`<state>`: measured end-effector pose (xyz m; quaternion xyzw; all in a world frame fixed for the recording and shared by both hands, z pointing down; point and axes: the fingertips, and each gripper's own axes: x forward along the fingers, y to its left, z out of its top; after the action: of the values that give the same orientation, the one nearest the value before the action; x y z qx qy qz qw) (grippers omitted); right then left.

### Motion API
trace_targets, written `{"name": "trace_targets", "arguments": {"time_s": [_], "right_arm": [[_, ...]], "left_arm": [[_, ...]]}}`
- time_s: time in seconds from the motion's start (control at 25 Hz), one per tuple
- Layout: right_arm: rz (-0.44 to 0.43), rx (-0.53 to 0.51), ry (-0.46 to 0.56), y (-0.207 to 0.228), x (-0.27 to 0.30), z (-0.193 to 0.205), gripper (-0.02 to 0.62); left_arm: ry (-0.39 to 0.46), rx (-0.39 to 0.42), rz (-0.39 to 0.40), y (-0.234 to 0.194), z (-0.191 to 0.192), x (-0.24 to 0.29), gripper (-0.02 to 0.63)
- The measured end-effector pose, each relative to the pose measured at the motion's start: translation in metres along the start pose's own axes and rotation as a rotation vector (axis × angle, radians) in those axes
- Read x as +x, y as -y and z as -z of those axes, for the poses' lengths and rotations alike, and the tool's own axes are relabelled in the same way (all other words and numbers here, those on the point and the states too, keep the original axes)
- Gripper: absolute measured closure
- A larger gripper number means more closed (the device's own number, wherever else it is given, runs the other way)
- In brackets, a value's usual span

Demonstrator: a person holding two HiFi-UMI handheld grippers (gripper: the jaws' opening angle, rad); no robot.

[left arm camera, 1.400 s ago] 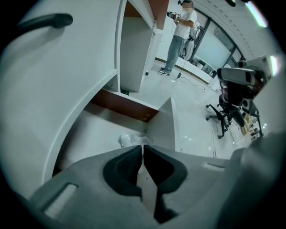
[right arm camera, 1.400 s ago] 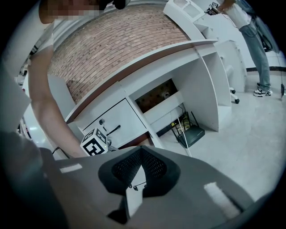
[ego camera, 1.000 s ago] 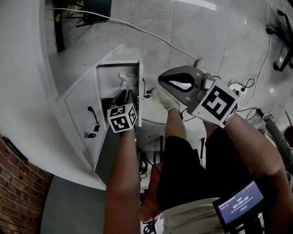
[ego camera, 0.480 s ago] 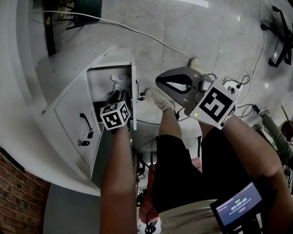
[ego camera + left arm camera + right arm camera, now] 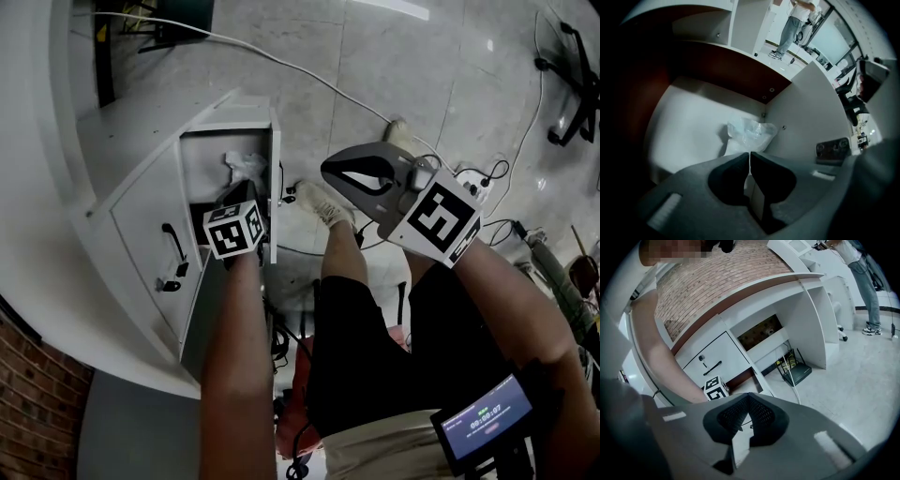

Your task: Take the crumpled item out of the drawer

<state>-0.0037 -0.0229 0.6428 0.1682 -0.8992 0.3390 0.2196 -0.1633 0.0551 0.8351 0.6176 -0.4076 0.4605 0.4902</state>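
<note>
The white drawer (image 5: 274, 187) stands pulled open, and a crumpled white item (image 5: 244, 165) lies in its far corner. My left gripper (image 5: 240, 195) reaches steeply down into the drawer, its marker cube hiding the tips in the head view. In the left gripper view its jaws (image 5: 750, 153) have just been closing and now meet at the near lower edge of the crumpled item (image 5: 751, 133), pinching it. My right gripper (image 5: 330, 169) hangs shut and empty over the floor to the drawer's right, its tips (image 5: 749, 398) together.
A closed drawer front with a black handle (image 5: 172, 241) sits left of the open drawer. The person's shoe (image 5: 323, 202) and cables (image 5: 394, 103) lie on the tiled floor. An office chair (image 5: 567, 84) stands far right. A router (image 5: 799, 371) sits under the desk.
The head view has shifted a little. My left gripper stays inside the drawer by the crumpled item, and the right gripper holds its place.
</note>
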Motion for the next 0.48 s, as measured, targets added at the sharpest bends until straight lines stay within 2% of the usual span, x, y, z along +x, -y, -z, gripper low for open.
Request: {"name": "trace_targets", "arguments": {"time_s": [0.28,0.48], "right_arm": [[0.004,0.002,0.031,-0.009,0.001,-0.007,0.588],[-0.007,-0.017,0.008,-0.016,0.000,-0.006,0.588]], "left_arm": [[0.057,0.009,-0.023,0.003,-0.002,-0.020,0.595],[0.131,-0.042,-0.082,0.000,-0.008,-0.042,0.595]]}}
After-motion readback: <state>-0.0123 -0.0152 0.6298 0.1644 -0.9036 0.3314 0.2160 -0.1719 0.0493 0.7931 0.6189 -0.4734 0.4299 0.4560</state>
